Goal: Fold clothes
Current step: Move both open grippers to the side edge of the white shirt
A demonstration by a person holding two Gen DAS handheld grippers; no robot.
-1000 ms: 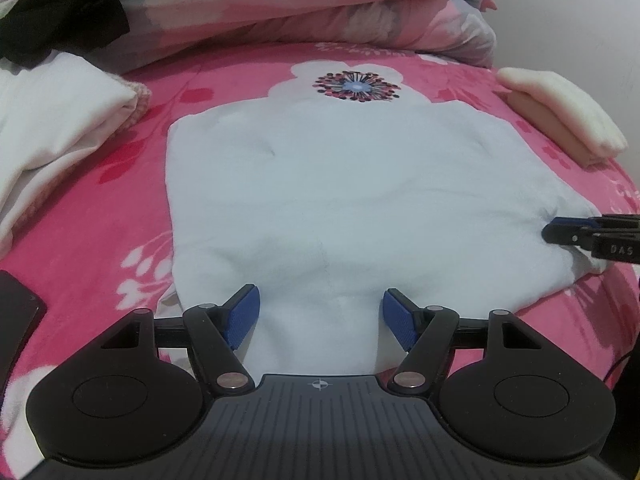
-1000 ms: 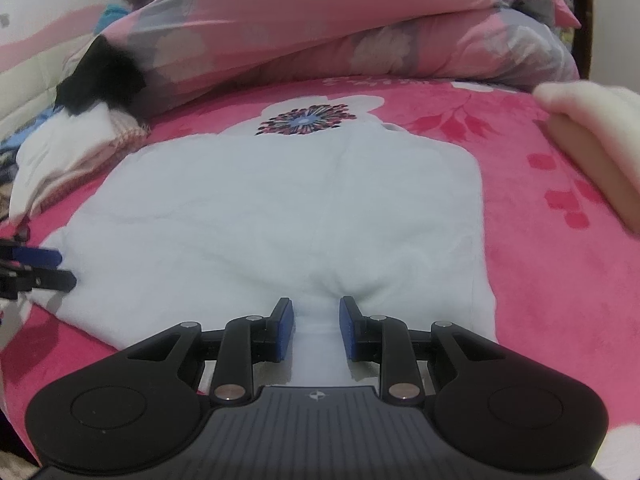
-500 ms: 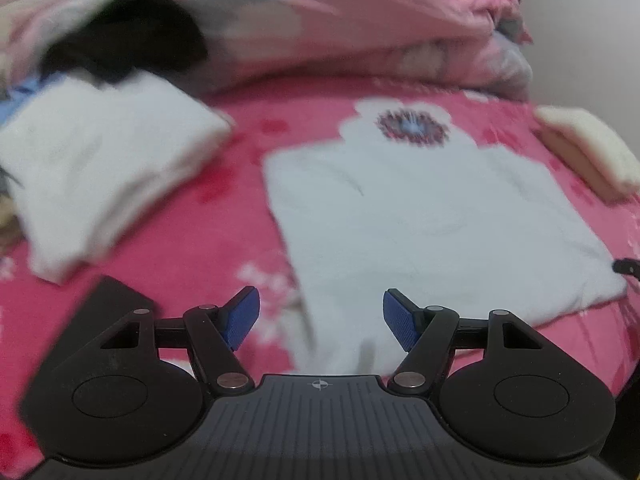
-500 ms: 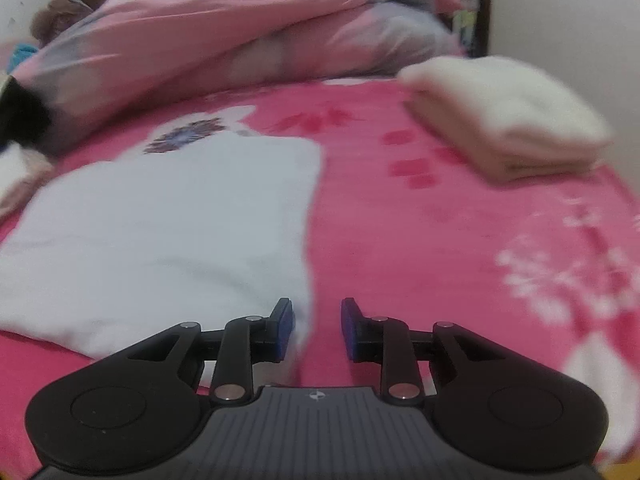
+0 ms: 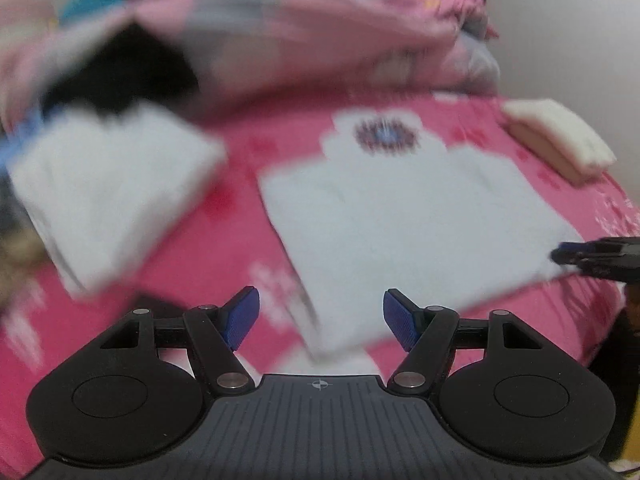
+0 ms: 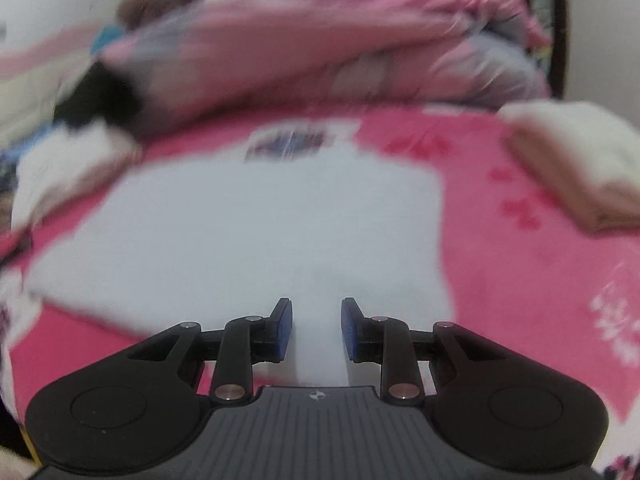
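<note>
Two wrist views look across a pink floral bedspread (image 5: 224,248) with a rumpled pink duvet (image 5: 304,40) heaped at its far end. On the bedspread a white garment (image 5: 404,220) lies spread flat, partly folded into a rough rectangle, its near edge just ahead of both grippers.

Left gripper (image 5: 320,318) hangs over the garment's near left corner with its jaws spread wide and nothing between the blue pads. Right gripper (image 6: 316,330) sits low over the near edge with the jaws only narrowly parted; white cloth shows in the gap, but the pads do not seem to press on it, so I judge it released.

My reading is that the work stands between folds: the garment is laid out and neither gripper has hold of it. Next, each gripper likely has to pinch a near corner or edge, both layers together, and carry it toward the far side evenly.

Only the left view shows the right gripper's tips (image 5: 592,254) at the garment's right edge and the full white folded pile (image 5: 108,192) on the left. Folded cream towels (image 6: 576,164) loom larger in the right view.
</note>
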